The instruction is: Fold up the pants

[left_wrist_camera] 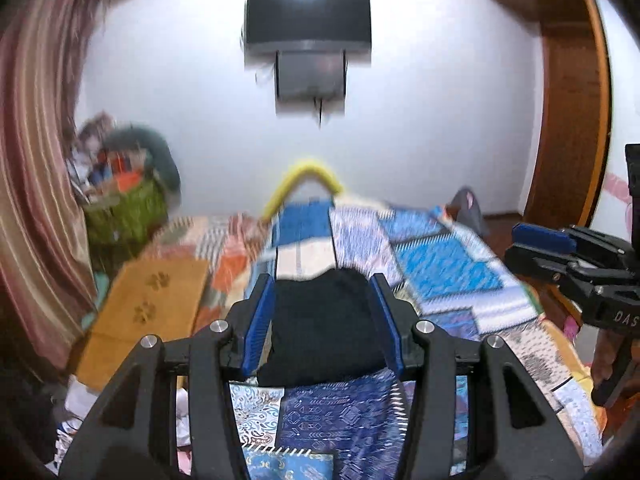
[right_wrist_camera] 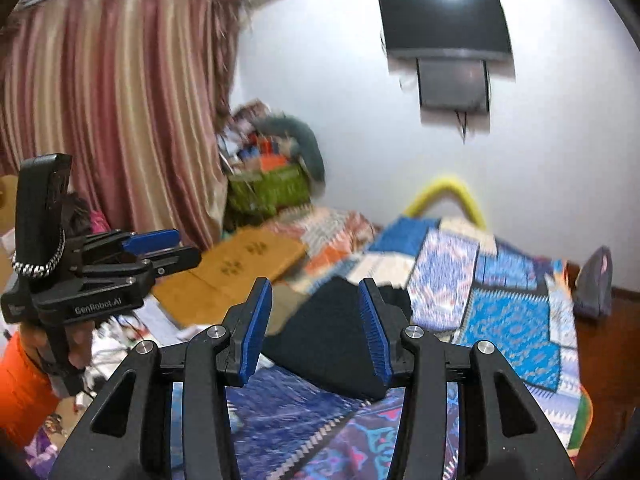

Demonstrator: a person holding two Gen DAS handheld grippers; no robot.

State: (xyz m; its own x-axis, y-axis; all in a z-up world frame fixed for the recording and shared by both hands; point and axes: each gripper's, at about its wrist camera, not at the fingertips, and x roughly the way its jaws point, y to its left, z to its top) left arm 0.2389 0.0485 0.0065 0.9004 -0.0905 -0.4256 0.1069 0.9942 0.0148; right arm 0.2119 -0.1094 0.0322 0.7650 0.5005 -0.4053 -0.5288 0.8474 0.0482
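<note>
The dark navy pants (left_wrist_camera: 320,328) lie folded in a compact bundle on the patchwork bedspread (left_wrist_camera: 448,264). In the left wrist view my left gripper (left_wrist_camera: 323,284) is open, its blue pads on either side of the bundle as seen from behind, held above it. In the right wrist view the pants (right_wrist_camera: 332,340) sit between the pads of my open right gripper (right_wrist_camera: 316,286), also raised. The right gripper shows at the right edge of the left wrist view (left_wrist_camera: 532,244), and the left gripper at the left of the right wrist view (right_wrist_camera: 176,248). Neither holds cloth.
A brown cardboard sheet with paw prints (left_wrist_camera: 148,304) lies at the bed's left edge. A green basket of clutter (left_wrist_camera: 124,208) stands by the striped curtain (left_wrist_camera: 36,184). A yellow curved bar (left_wrist_camera: 304,176) is at the far end of the bed, a TV (left_wrist_camera: 308,20) is on the wall, and a wooden wardrobe (left_wrist_camera: 568,112) is to the right.
</note>
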